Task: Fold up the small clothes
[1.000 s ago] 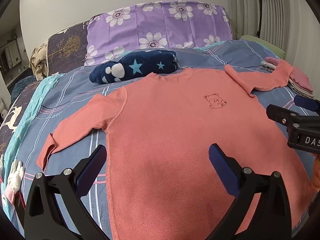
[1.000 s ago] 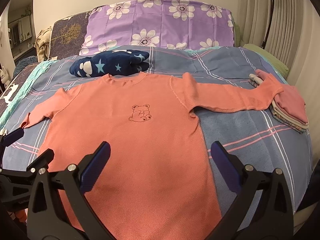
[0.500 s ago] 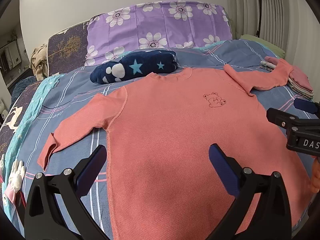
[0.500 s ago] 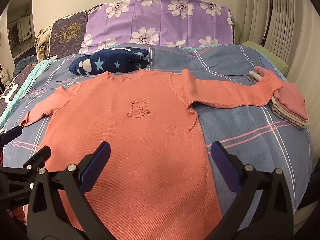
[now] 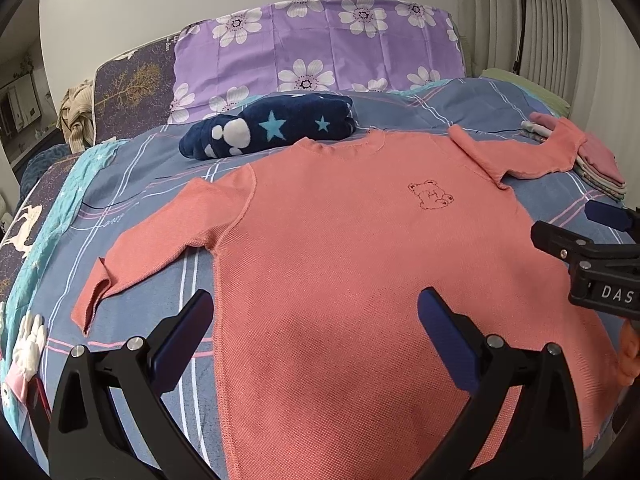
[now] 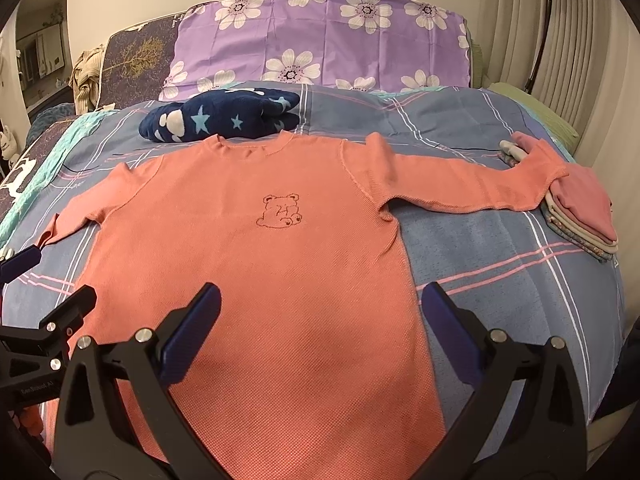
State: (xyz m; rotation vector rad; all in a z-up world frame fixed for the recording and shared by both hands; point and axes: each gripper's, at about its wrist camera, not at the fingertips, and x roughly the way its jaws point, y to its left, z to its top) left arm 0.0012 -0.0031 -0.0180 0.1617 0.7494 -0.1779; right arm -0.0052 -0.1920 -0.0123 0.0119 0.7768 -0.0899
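Note:
A small coral long-sleeved shirt (image 5: 340, 248) with a bear outline on the chest lies flat, front up, on the bed, sleeves spread; it also shows in the right wrist view (image 6: 256, 256). My left gripper (image 5: 316, 320) is open and empty above the shirt's lower left part. My right gripper (image 6: 320, 312) is open and empty above the lower right part. Each gripper shows at the edge of the other's view. The right sleeve's cuff rests on a stack of folded clothes (image 6: 584, 212).
The bed (image 6: 500, 264) has a blue plaid cover. A navy star-patterned fleece bundle (image 5: 272, 128) lies just beyond the collar. A purple flowered pillow (image 5: 332, 48) stands at the headboard. The stack of folded clothes (image 5: 600, 168) sits at the right edge.
Both grippers have drawn slightly back and up from the shirt, so it sits a little farther off in both views. The shirt has not moved. Both stay open.

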